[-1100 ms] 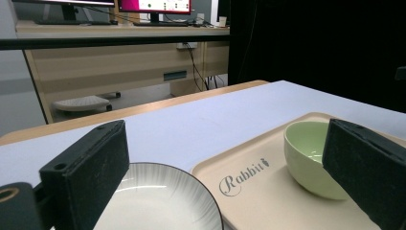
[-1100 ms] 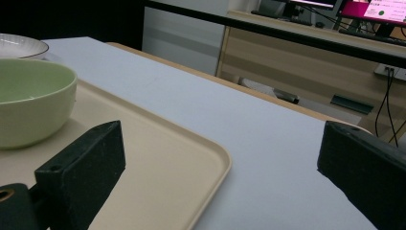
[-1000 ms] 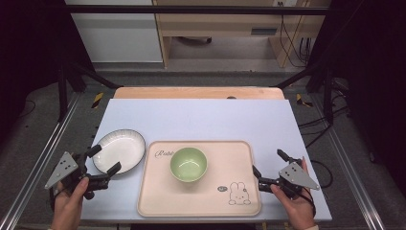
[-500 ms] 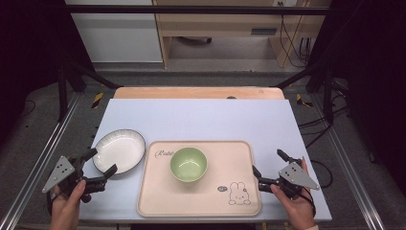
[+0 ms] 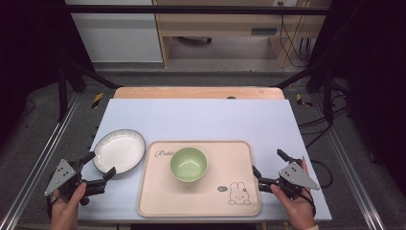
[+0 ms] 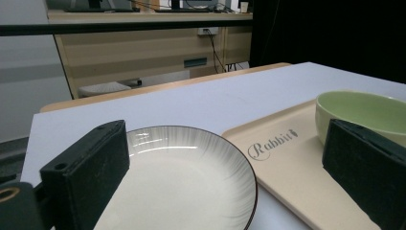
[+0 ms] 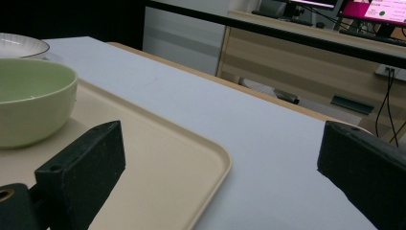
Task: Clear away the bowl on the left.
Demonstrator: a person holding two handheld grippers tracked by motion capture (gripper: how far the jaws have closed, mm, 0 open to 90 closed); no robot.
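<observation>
You are holding your left claw wide open at the near left corner of the desk, gripping nothing. The white plate is lying just ahead of it and slightly toward the middle; in the left gripper view the plate is sitting between the two spread jaws, its near rim low in the picture, not yet touched by either pad. The plate is resting flat on the desk, just beside the left edge of the beige rabbit tray, apart from it as far as the high view tells.

Your right claw is also gaping wide and empty, hovering at the right edge of that tray, pointing in over the tray's near right corner. The green bowl is standing upright near the middle of the tray, well apart from your right claw and off to its left in the right gripper view.

The left hand is far nearer the plate, so the plate's near rim is likely what your next reach turns on: it is lying straight ahead, round, with no long axis to line up on.
</observation>
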